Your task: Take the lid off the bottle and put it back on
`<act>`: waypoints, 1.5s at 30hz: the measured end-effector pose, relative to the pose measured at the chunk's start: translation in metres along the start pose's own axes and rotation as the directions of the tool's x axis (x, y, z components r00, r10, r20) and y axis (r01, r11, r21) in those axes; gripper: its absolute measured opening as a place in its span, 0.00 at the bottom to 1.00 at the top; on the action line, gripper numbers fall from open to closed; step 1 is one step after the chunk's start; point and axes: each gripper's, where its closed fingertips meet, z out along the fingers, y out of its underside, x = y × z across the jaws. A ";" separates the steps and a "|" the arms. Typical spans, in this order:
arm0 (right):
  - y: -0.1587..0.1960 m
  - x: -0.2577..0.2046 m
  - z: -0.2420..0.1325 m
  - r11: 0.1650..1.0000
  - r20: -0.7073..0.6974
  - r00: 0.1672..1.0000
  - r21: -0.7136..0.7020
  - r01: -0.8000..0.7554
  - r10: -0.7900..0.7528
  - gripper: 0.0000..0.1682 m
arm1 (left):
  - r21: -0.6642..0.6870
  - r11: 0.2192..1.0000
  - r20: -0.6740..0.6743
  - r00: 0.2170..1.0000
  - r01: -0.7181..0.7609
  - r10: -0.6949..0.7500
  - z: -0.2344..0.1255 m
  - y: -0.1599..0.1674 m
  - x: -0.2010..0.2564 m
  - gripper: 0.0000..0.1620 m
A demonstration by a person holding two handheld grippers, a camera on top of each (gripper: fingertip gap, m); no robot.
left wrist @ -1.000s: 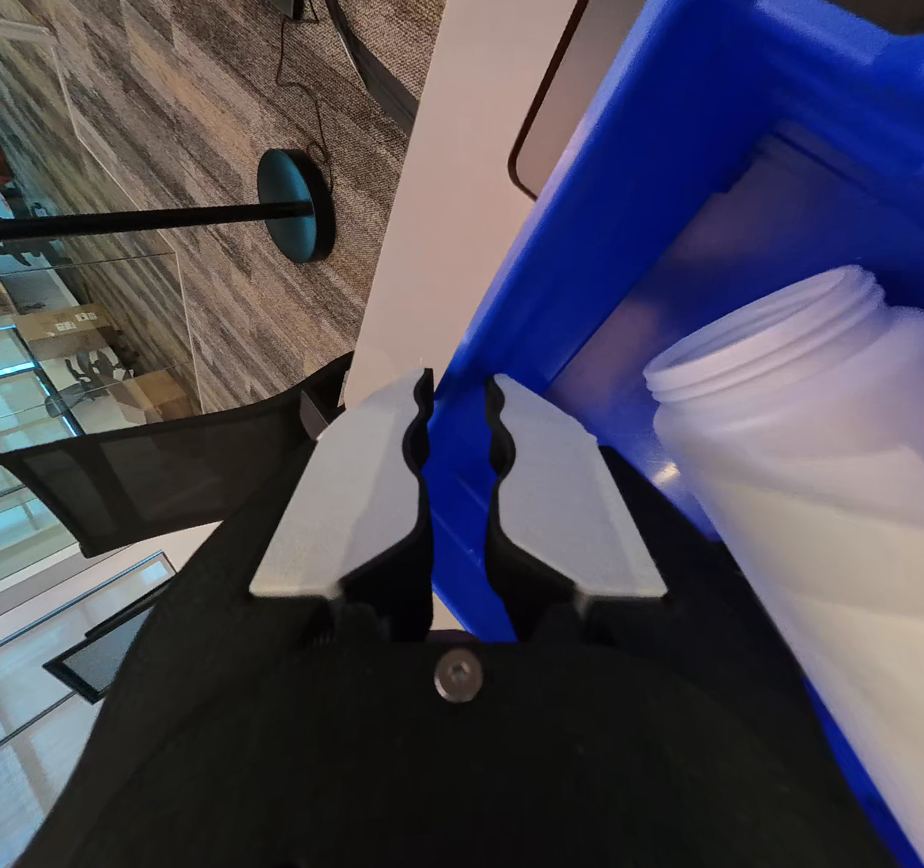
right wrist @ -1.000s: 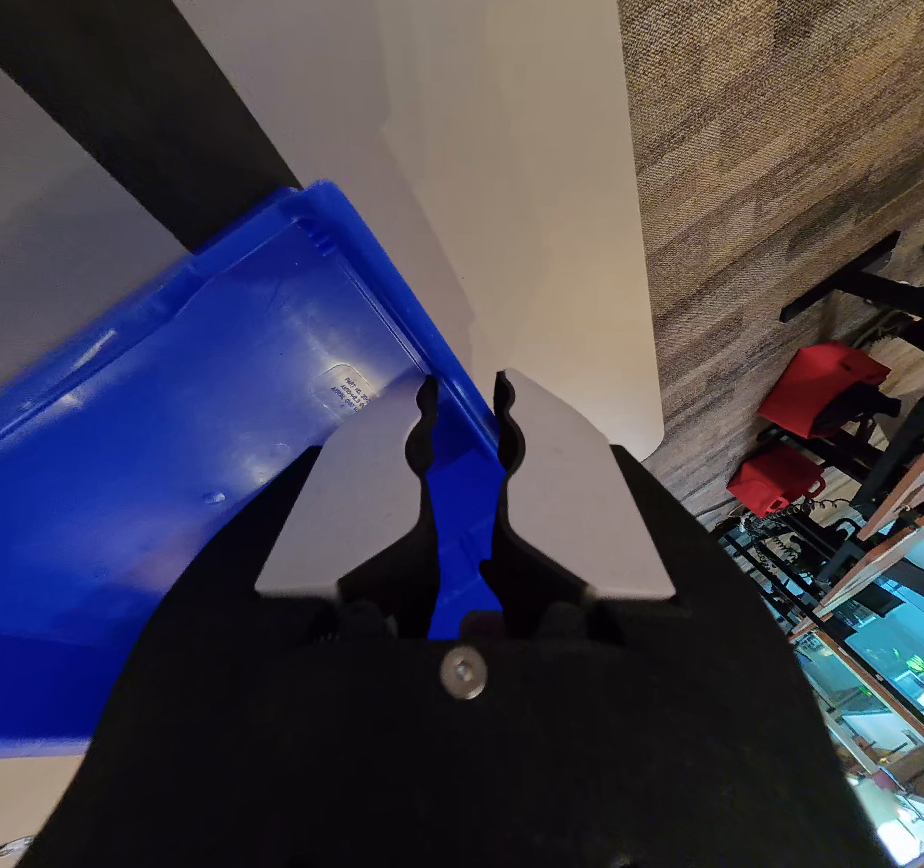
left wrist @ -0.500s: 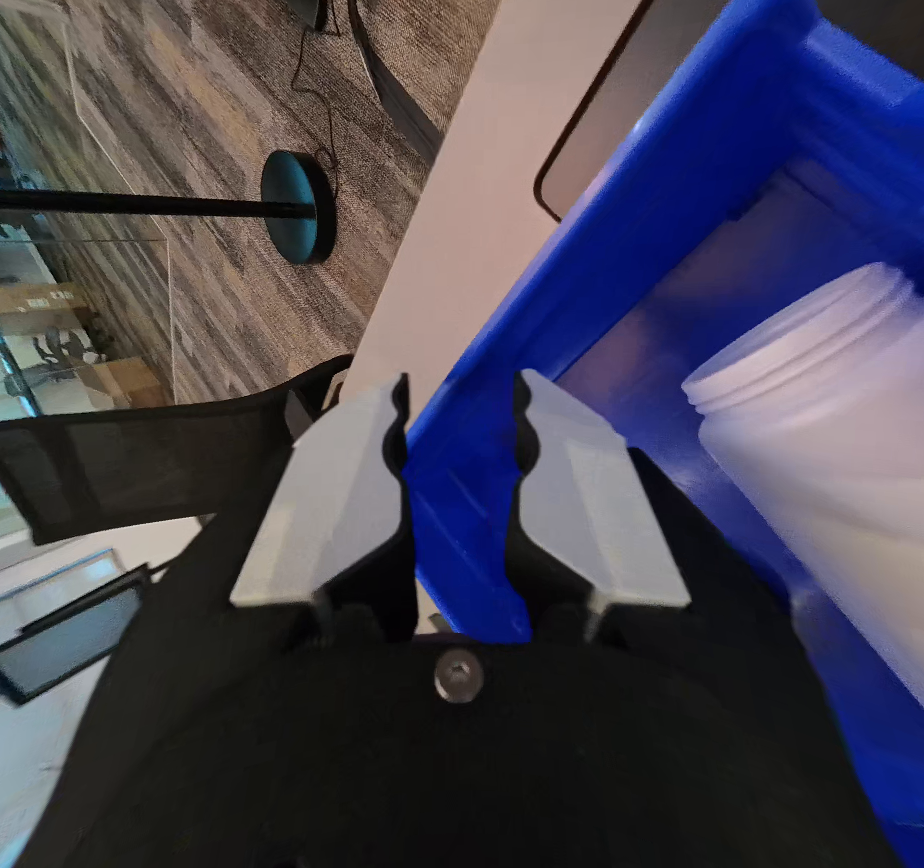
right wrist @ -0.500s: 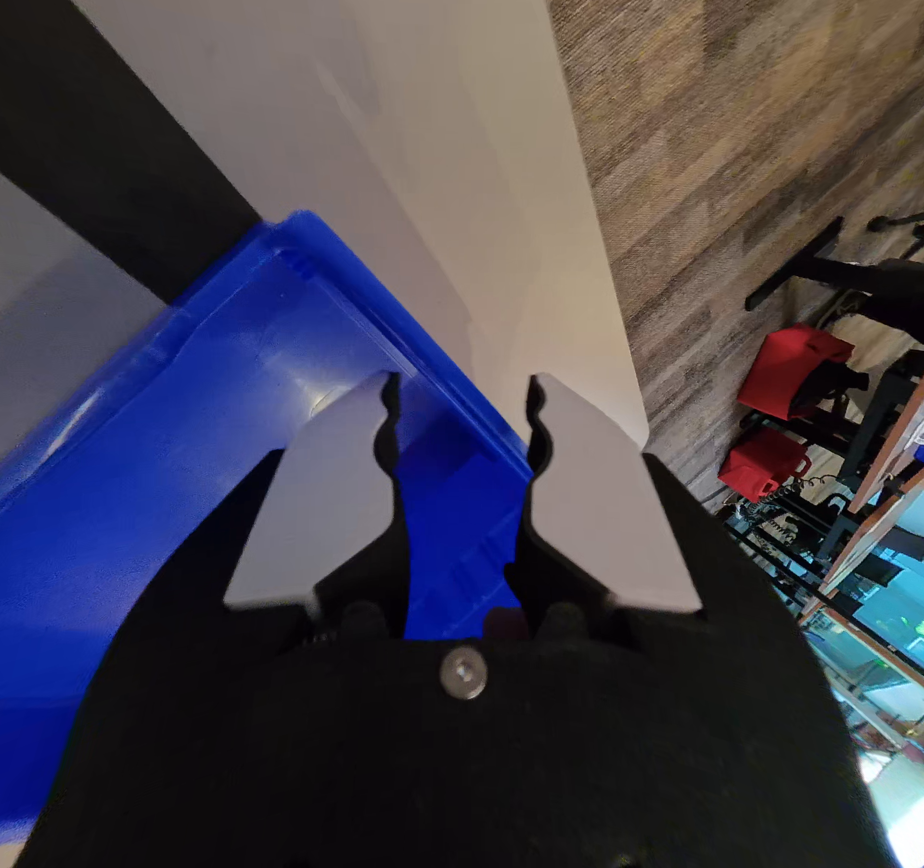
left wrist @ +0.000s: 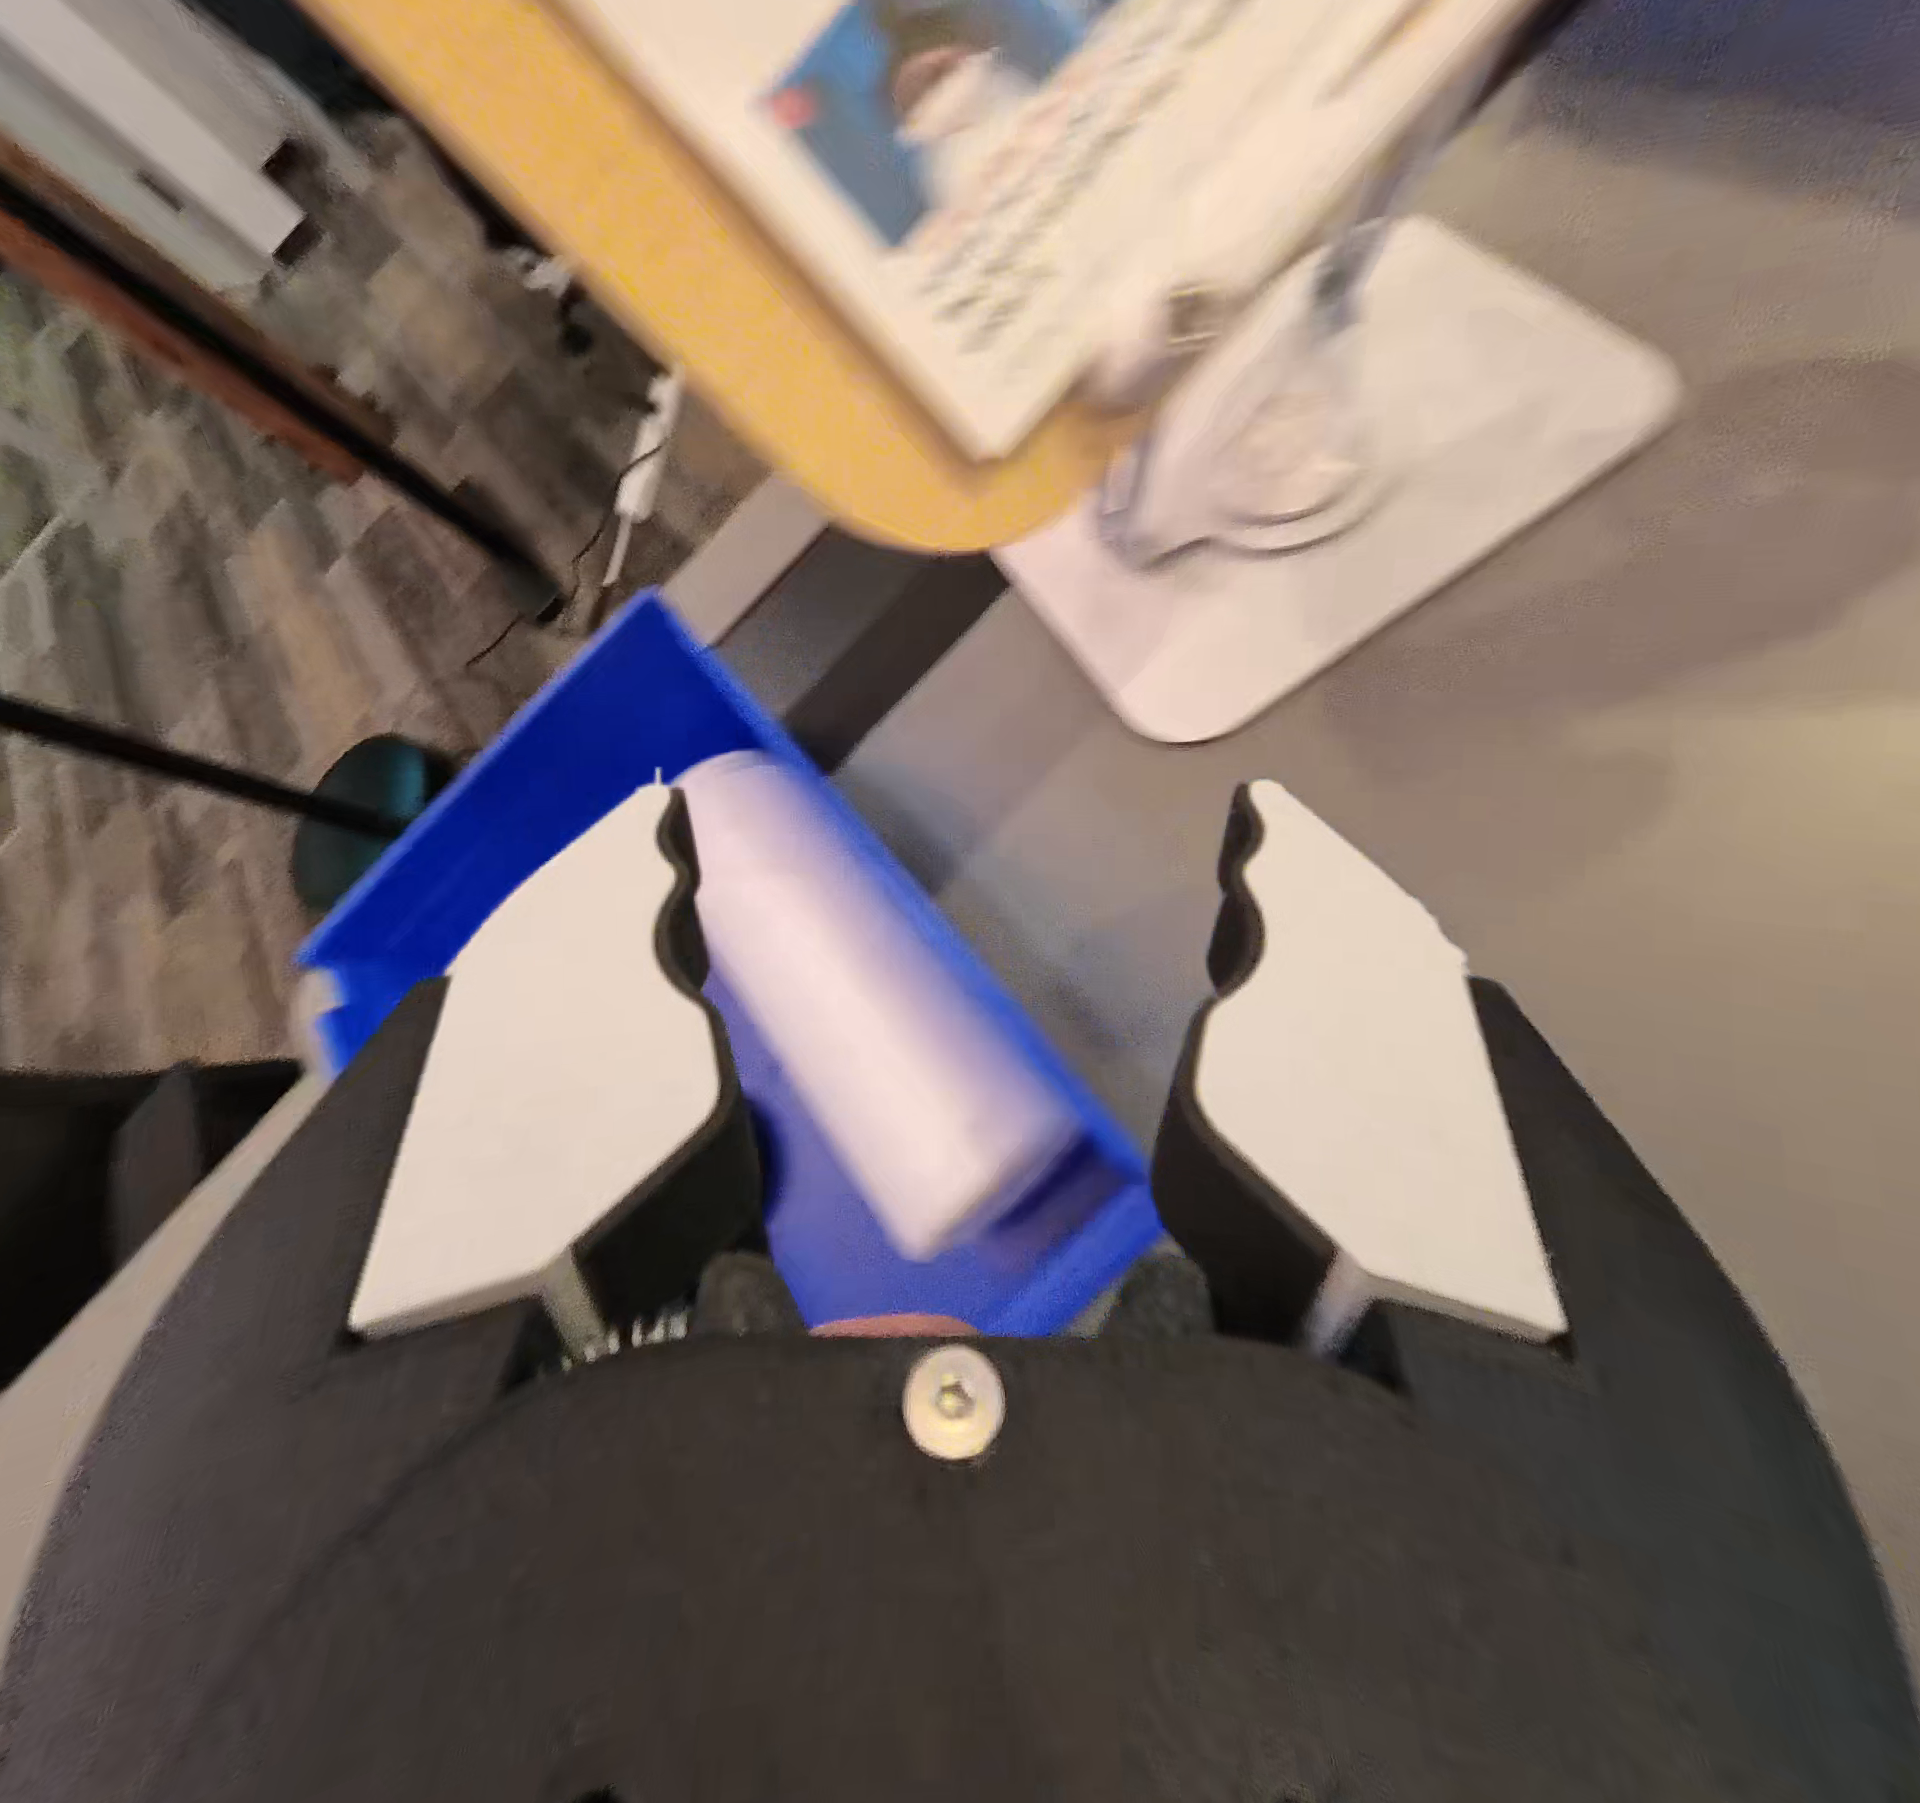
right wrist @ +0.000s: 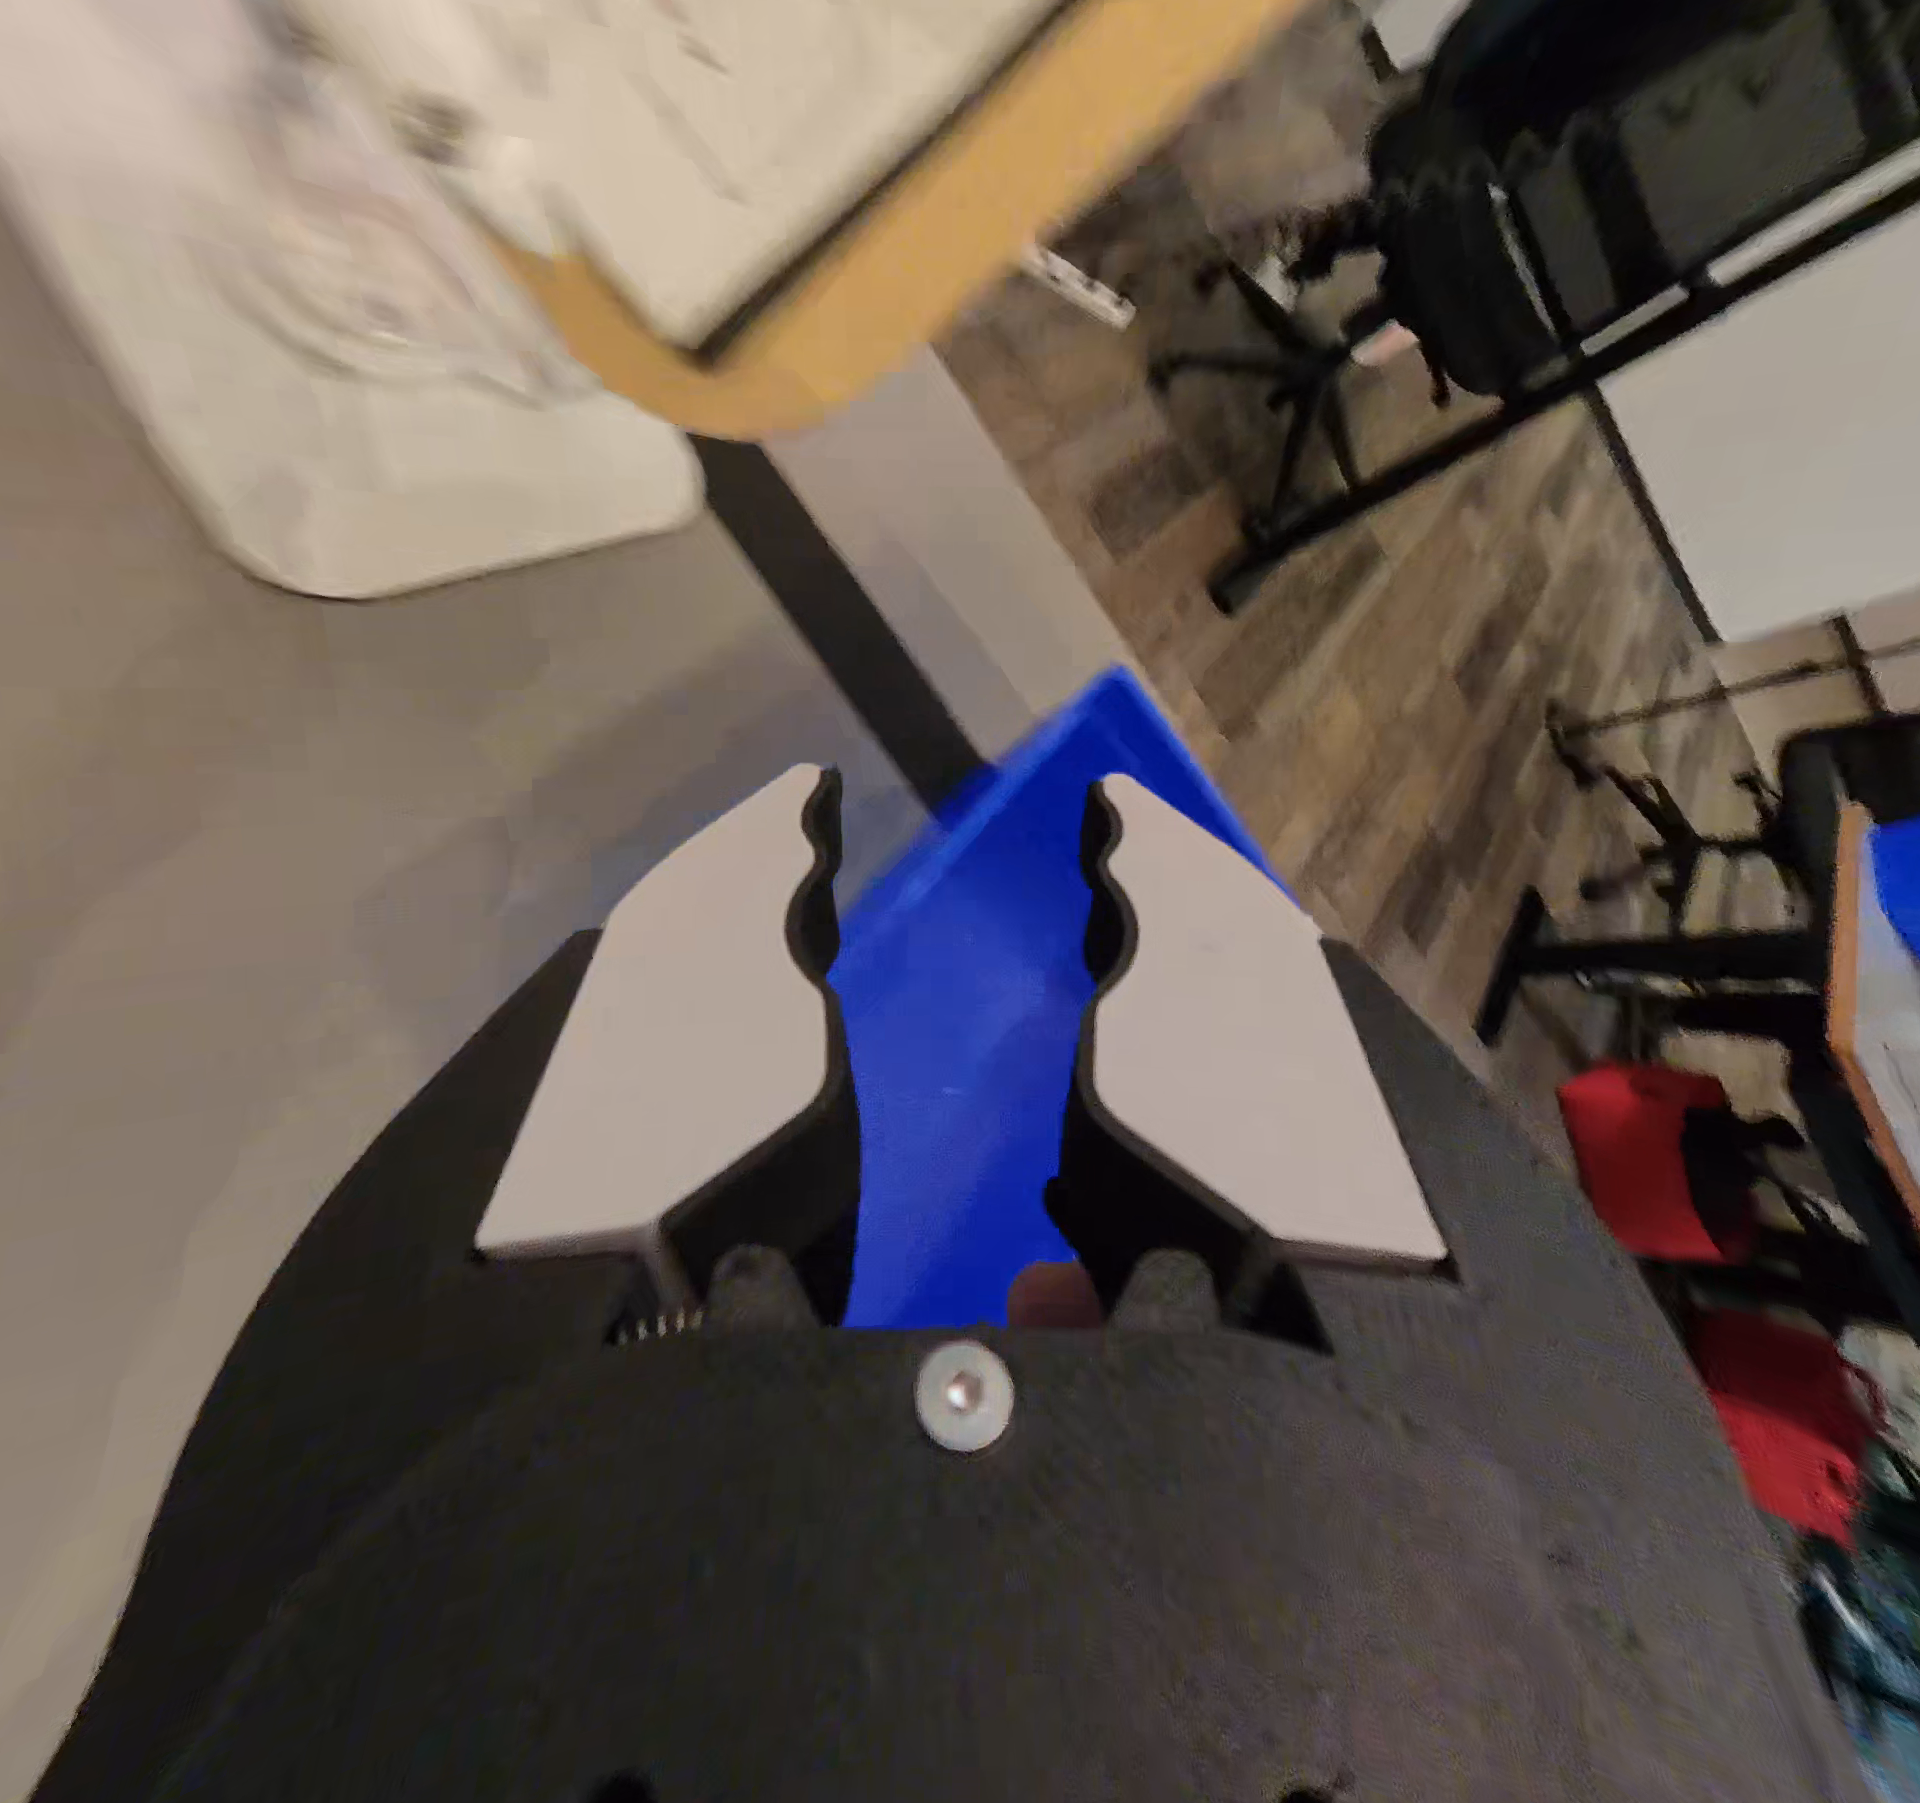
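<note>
Change: both grippers have pulled well back from the blue bin; a second ago each had its fingers nearly shut astride the bin's rim, now both stand wide and clear of it
Left gripper: left gripper [left wrist: 951, 803] gaping, nothing between its fingers, hanging above the blue bin [left wrist: 499, 844]
Right gripper: right gripper [right wrist: 961, 787] parted, less widely than the left, empty, looking down at the bin's outer wall [right wrist: 956, 1026]
Bottle: white bottle [left wrist: 862, 1005] lying on its side inside the bin, on the grey table [left wrist: 1455, 870]
Long axis: runs along the bin, from far-left to near-right in the left wrist view; the flat end points toward the camera, and the far end is too blurred to tell neck from base
Lid: not seen in either view; whether it is on the bottle cannot be told
Nearer claw: the left, by my judgement; the bottle sits almost straight ahead of it, just inside its left finger [left wrist: 582, 1047], while the right wrist view shows no bottle at all
Coming move: likely the left claw descends across the bottle's body, so its fingers should straddle the short width, not the length
Surroundings: tilted yellow-edged board with a printed sheet [left wrist: 831, 143] and a white stand base [left wrist: 1351, 506] beyond the bin
Risk: heavy motion blur; bin walls crowd the bottle and may catch a finger
</note>
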 end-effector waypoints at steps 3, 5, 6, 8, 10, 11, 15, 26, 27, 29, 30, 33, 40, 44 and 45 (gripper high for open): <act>-0.017 -0.075 -0.015 0.993 0.130 0.991 0.105 -0.052 0.038 0.28 | 0.062 0.997 -0.115 0.993 0.048 -0.040 -0.001 -0.002 0.076 0.60; -0.025 -0.123 -0.011 0.973 0.236 0.967 0.179 -0.144 0.099 0.33 | 0.083 0.994 -0.114 0.991 0.077 -0.067 0.013 0.003 0.108 0.62; -0.023 -0.144 -0.003 0.967 0.280 0.952 0.182 -0.180 0.124 0.33 | 0.095 0.992 -0.135 0.988 0.089 -0.076 0.023 0.006 0.125 0.63; -0.015 -0.182 0.019 0.959 0.356 0.918 0.149 -0.240 0.175 0.39 | 0.057 0.992 -0.174 0.980 0.111 -0.099 0.043 0.012 0.152 0.67; -0.012 -0.211 0.036 0.941 0.428 0.873 0.125 -0.315 0.236 0.45 | 0.088 0.987 -0.216 0.970 0.135 -0.114 0.059 0.008 0.176 0.63; -0.013 -0.223 0.044 0.931 0.453 0.853 0.118 -0.345 0.258 0.48 | 0.057 0.990 -0.240 0.965 0.127 -0.110 0.069 0.013 0.188 0.64; -0.003 -0.252 0.074 0.940 0.471 0.839 0.054 -0.337 0.274 0.57 | -0.020 0.994 -0.262 0.959 0.106 -0.107 0.096 0.022 0.217 0.66; 0.022 -0.283 0.088 0.973 0.517 0.827 -0.060 -0.223 0.221 0.61 | -0.170 0.976 -0.316 0.931 0.135 -0.184 0.113 0.045 0.242 0.63; 0.022 -0.284 0.088 0.977 0.516 0.832 -0.054 -0.207 0.205 0.62 | -0.176 0.974 -0.323 0.927 0.140 -0.192 0.114 0.045 0.242 0.63; 0.021 -0.285 0.087 0.978 0.523 0.828 -0.050 -0.205 0.200 0.62 | -0.165 0.976 -0.322 0.927 0.144 -0.191 0.113 0.044 0.240 0.62; 0.022 -0.285 0.087 0.977 0.526 0.826 -0.051 -0.206 0.202 0.62 | -0.136 0.981 -0.318 0.931 0.142 -0.179 0.110 0.042 0.238 0.61; 0.022 -0.284 0.087 0.976 0.525 0.826 -0.048 -0.212 0.205 0.61 | -0.071 0.987 -0.312 0.937 0.142 -0.158 0.082 0.026 0.215 0.59; 0.022 -0.283 0.088 0.976 0.522 0.828 -0.045 -0.213 0.205 0.60 | 0.089 0.956 0.081 0.955 0.279 -0.287 -0.018 0.007 0.026 0.57; 0.022 -0.283 0.087 0.976 0.522 0.828 -0.045 -0.212 0.204 0.60 | -0.083 0.909 0.127 0.909 0.408 -0.397 0.011 0.052 -0.048 0.55; 0.022 -0.283 0.087 0.977 0.524 0.827 -0.043 -0.211 0.202 0.60 | -0.155 0.890 0.125 0.902 0.428 -0.412 0.023 0.066 -0.057 0.56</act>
